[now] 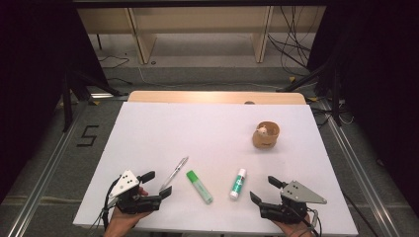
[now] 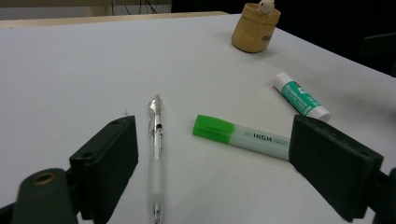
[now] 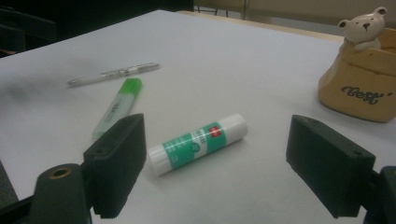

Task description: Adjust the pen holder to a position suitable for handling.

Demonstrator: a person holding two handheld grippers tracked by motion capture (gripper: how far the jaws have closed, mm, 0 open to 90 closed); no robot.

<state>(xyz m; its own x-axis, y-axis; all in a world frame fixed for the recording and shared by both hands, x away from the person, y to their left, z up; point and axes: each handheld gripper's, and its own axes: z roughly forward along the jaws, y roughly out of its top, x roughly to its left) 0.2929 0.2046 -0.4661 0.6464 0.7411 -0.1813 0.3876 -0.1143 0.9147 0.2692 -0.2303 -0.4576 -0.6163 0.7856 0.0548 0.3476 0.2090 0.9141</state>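
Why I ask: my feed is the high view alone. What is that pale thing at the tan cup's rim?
Observer: A small cream bear figure peers over the rim of the tan cup.
Operator: Any writing on the cup?
Observer: Yes, dark cursive lettering on its side, seen in the right gripper view.
Operator: And the green marker?
Observer: The green marker has HIGH printed on its barrel, legible in the left gripper view.

A glue stick lies on the white worktop between the spread fingers; a highlighter and pen lie farther left.
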